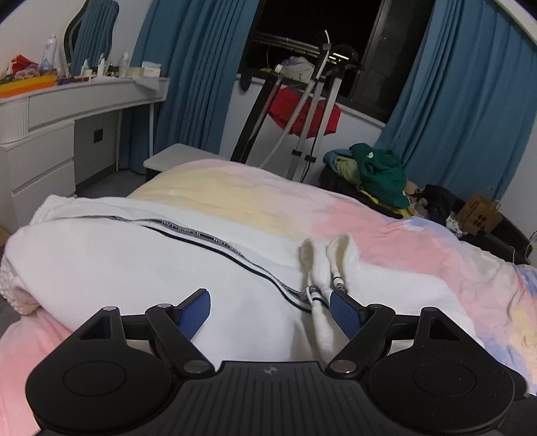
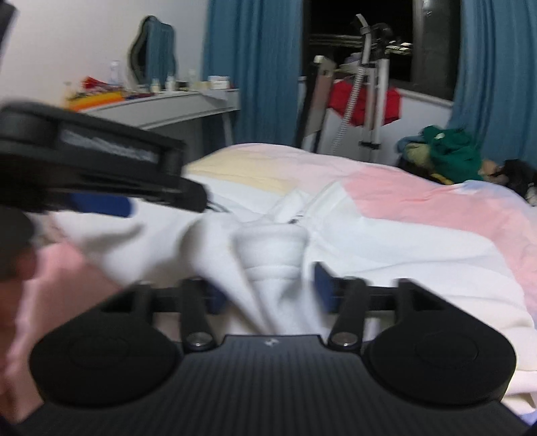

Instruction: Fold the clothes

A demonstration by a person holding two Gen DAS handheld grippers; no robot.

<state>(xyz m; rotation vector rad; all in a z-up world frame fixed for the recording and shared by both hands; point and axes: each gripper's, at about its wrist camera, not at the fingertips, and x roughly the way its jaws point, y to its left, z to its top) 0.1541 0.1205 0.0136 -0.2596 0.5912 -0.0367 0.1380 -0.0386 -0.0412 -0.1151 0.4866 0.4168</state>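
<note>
**Both tools spread over the white garment on the bed**

The left tool (image 1: 270, 310) hangs just above the white garment (image 1: 141, 268), its blue pads (image 1: 194, 313) spread wide with nothing pinched between them. The right-hand pad sits just beside the garment's two white drawcords (image 1: 322, 265), which lie side by side and run back under the tool; whether it touches them I cannot tell. A dark-edged zipper strip (image 1: 214, 243) crosses the cloth diagonally from the left toward the cords.

The right tool (image 2: 268, 285) is released too: its jaws stand apart on either side of a raised fold of the white garment (image 2: 272, 255), and the pads do not press on it. That view is blurred, so finer detail is lost. The left tool (image 2: 100, 201) shows at the upper left of it, hovering over the same cloth.

The garment lies spread across a bed (image 1: 386, 241) covered in pink, yellow and pale blue. Beyond it stand blue curtains (image 1: 188, 73), a dark window (image 1: 308, 23), a white tabletop (image 1: 84, 90) crowded with bottles, a clothes rack (image 1: 315, 100) bearing something red, and a heap of green clothing (image 1: 379, 171).
</note>
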